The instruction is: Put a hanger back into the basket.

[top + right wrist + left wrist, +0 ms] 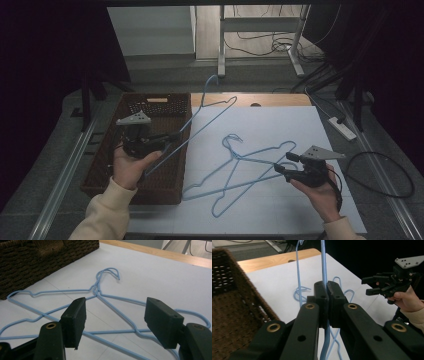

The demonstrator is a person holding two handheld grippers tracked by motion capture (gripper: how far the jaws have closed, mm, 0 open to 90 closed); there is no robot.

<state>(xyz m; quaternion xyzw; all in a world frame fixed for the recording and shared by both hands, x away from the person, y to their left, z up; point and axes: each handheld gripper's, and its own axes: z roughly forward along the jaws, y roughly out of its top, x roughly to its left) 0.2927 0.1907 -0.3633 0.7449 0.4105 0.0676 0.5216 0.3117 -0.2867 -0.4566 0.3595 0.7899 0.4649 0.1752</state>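
Note:
My left gripper (172, 137) is shut on the wire of a blue hanger (202, 102), which it holds tilted above the brown wicker basket (150, 107), hook pointing away. In the left gripper view the jaws (327, 290) pinch that hanger's wire (323, 262). Two more blue wire hangers (234, 154) lie crossed on the white sheet (270, 125). My right gripper (282, 162) hovers open over their right end. The right gripper view has its jaws (115, 312) wide apart above the crossed hangers (96, 287), with nothing between the pads. The right gripper (372, 286) also appears in the left gripper view.
The basket (37, 255) stands at the sheet's left edge. A strip of wooden tabletop (280, 99) runs behind the sheet. On the floor to the right lie a power strip (342, 127) and a looped black cable (385, 175). Metal desk legs (221, 45) stand at the back.

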